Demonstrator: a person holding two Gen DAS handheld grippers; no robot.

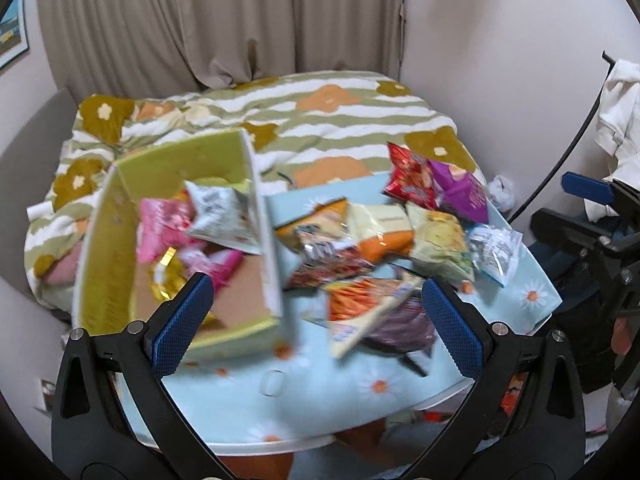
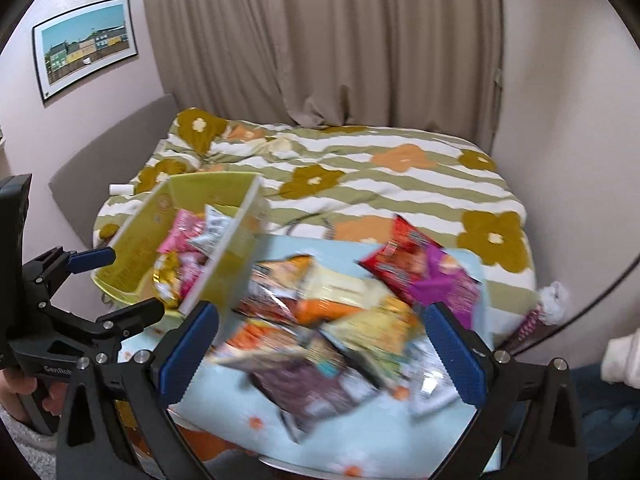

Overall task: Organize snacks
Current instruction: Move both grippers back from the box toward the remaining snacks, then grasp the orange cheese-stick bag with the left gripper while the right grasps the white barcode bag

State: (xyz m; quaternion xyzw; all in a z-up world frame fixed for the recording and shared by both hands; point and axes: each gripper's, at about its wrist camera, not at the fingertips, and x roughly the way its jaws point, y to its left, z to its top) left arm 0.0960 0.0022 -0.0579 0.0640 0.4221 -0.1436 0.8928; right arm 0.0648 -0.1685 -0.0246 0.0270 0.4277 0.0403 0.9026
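A yellow-green cardboard box (image 1: 108,256) stands on the left of a table with a light-blue daisy cloth (image 1: 280,396). Inside it lie a pink bag (image 1: 164,224), a silver-white bag (image 1: 224,216) and a gold one (image 1: 168,276). Several loose snack bags are piled to its right, among them a red bag (image 1: 412,178), a purple bag (image 1: 460,192) and an orange-striped bag (image 1: 360,304). My left gripper (image 1: 318,320) hangs open above the box's near right corner. My right gripper (image 2: 320,352) is open over the pile, above a dark purple bag (image 2: 308,388). Both views are motion-blurred.
A bed with a green-striped flower blanket (image 2: 380,184) lies right behind the table. Beige curtains (image 2: 320,40) hang at the back and a framed picture (image 2: 86,46) on the left wall. A black cable (image 1: 576,136) and white cloth (image 1: 620,112) are on the right.
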